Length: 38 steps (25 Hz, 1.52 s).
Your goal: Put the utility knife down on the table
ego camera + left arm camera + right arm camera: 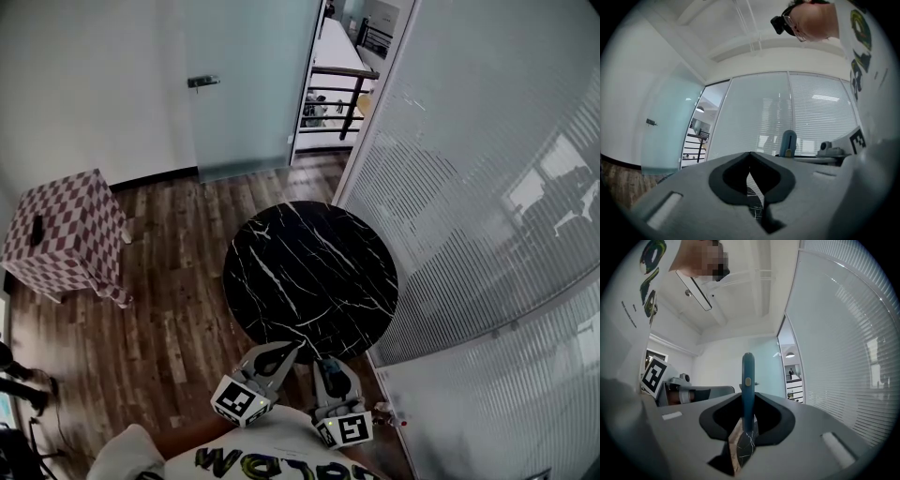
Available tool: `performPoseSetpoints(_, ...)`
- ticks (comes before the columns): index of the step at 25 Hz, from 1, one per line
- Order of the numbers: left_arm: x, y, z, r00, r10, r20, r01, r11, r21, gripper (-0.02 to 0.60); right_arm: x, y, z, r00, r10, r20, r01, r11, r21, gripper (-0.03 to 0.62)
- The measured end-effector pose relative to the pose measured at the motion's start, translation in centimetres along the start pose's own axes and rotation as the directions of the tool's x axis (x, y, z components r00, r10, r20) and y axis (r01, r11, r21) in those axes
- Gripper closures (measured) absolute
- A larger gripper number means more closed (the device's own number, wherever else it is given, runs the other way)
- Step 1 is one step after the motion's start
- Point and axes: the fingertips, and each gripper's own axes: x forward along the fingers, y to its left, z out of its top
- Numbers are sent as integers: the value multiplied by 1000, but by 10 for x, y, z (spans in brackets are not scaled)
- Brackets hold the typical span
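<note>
- Blue utility knife [748, 380] pinched upright in right gripper [747, 420]: may pivot.
- Left gripper [750, 176] pressed together, empty.
- Marble table [309, 272] hard: early release bounces it.

Blue on the knife [748, 380]; black with thin white veins on the table [309, 272]; pink-and-white checks on the cloth [66, 234]; brown planks for the floor [169, 328]; pale fine stripes across the glass wall [469, 187].

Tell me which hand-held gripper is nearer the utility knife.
Right. The right hand-held gripper clamps the knife between its jaws; the left hand-held gripper sits beside it, apart from the knife.
</note>
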Motion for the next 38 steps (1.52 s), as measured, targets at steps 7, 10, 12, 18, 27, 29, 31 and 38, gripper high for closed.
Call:
performPoseSetpoints(7, 11, 23, 0, 1000, 0, -3, 0, 1000, -16, 578, 26, -5, -3, 1000, 2, 0, -2, 1000, 0, 520)
performPoseSetpoints(10, 17, 27, -4, 1000, -8, -9, 8, 1000, -13, 578, 30, -8, -5, 1000, 0, -4, 0, 1000, 5, 520)
performPoseSetpoints(12, 20, 27, -7, 1000, -12, -16, 12, 1000, -16, 578, 31, -11, -8, 1000, 1, -11, -1, 1000, 7, 520)
performPoseSetpoints(18, 35, 25, -4, 1000, -10, -21, 9, 999, -32, 578, 32, -29, -8, 1000, -7, -27, 7, 1000, 10, 520)
performPoseSetpoints(27, 67, 11, 0, 1000, 12, -26, -12, 1000, 2, 578, 23, -61, 0, 999, 28, -20, -28, 1000, 10, 520)
performPoseSetpoints(29, 73, 6, -5, 999, 16, -36, -16, 1000, -1, 578, 20, -67, 0, 999, 34, -38, -33, 999, 25, 520)
performPoseSetpoints(31, 77, 0, -8, 999, 18, -43, -19, 1000, -15, 578, 16, -72, 2, 998, 32, -53, -30, 999, 35, 520)
performPoseSetpoints(38, 90, -12, -9, 999, 15, -47, -15, 1000, 0, 578, 10, -87, 6, 999, 42, -16, -41, 999, 34, 520)
